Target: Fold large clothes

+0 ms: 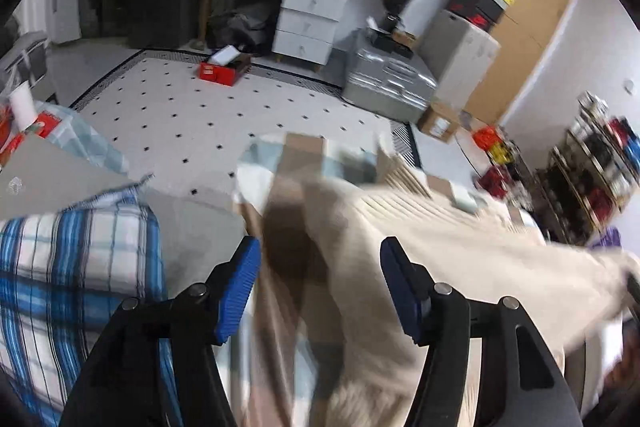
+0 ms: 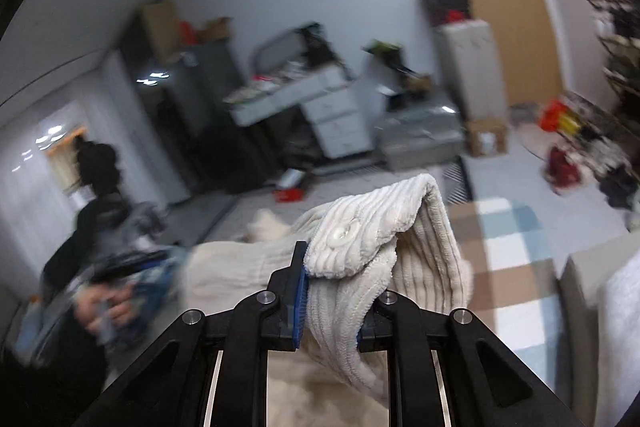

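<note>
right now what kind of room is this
Most likely a lived-in bedroom or spare room used for storage: a white dresser with drawers under a cluttered top, a dotted rug on the floor, and stacked boxes beside a wooden door.

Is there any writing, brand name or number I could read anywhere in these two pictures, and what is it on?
No text can be read.
Cardboard box on the floor: pale label, too blurred.
Black and red boxes by the door: red marks, too small.
Red box on the rug: unreadable.
</note>
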Available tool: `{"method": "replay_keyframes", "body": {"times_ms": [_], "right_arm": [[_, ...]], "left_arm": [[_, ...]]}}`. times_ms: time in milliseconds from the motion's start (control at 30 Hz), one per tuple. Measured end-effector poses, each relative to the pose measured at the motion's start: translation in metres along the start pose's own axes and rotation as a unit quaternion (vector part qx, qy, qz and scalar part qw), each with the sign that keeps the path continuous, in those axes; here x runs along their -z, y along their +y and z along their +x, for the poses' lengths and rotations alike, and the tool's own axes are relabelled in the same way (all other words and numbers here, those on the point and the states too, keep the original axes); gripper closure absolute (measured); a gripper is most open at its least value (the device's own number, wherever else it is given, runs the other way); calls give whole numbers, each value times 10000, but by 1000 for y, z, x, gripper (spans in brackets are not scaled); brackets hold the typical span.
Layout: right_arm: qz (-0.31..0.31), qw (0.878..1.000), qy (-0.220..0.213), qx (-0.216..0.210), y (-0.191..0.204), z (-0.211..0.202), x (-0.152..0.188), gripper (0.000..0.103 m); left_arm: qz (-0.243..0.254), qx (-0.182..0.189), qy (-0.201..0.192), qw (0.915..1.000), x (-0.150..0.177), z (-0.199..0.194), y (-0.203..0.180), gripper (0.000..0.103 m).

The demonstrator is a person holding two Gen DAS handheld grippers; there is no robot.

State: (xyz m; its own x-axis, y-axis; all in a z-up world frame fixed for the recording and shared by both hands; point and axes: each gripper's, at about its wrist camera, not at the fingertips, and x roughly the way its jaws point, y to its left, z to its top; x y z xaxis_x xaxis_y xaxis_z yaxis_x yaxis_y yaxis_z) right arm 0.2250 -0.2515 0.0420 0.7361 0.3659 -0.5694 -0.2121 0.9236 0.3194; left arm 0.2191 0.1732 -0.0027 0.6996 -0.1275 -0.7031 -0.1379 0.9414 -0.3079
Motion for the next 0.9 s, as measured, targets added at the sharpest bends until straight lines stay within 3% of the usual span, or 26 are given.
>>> {"method": "replay_keyframes", "body": {"times_ms": [100,133,167,233,333,400,433,500,567,633,700,800,900], "right_arm": [[488,9904,1159,582,-35,72,24,84],[673,9860,1374,661,-43,85,30,79],[824,9832,1475,695,-50,92,36,76],[959,9859,1254,550,-55,83,39,74],[866,9896,1043,472,-53,69,33,67],[890,9890,1109,403,-55,66,32,69],[886,9889,1142,345,-54,67,31,83],[787,9917,999,201,-44,61,22,87],[470,9976,484,-169,-28,42,9,88],[268,9989,82,-389,-14,28,0,88],[255,9986,-19,-460,-11,32,-8,88],[312,9985,453,-18,-17,77,-9,86],[342,9910,1148,592,-26,124,5,74]], "left_arm": [[403,277,329,9983,31,10,-20,46],[579,347,445,9967,42,11,-26,46],[744,368,540,9951,54,15,-32,46],[1086,256,708,9912,75,23,-43,46],[1578,-123,941,9829,103,46,-56,46],[1682,-307,778,9822,110,50,-58,85],[1696,-305,756,9821,111,50,-57,101],[1643,-365,461,9847,110,41,-51,101],[1578,-478,307,9858,107,30,-42,101],[1456,-522,363,9873,106,28,-27,101],[1339,-636,505,9877,110,35,-14,101],[1346,-765,701,9855,119,50,-14,101],[1430,-1016,656,9823,120,59,-21,95]]}}
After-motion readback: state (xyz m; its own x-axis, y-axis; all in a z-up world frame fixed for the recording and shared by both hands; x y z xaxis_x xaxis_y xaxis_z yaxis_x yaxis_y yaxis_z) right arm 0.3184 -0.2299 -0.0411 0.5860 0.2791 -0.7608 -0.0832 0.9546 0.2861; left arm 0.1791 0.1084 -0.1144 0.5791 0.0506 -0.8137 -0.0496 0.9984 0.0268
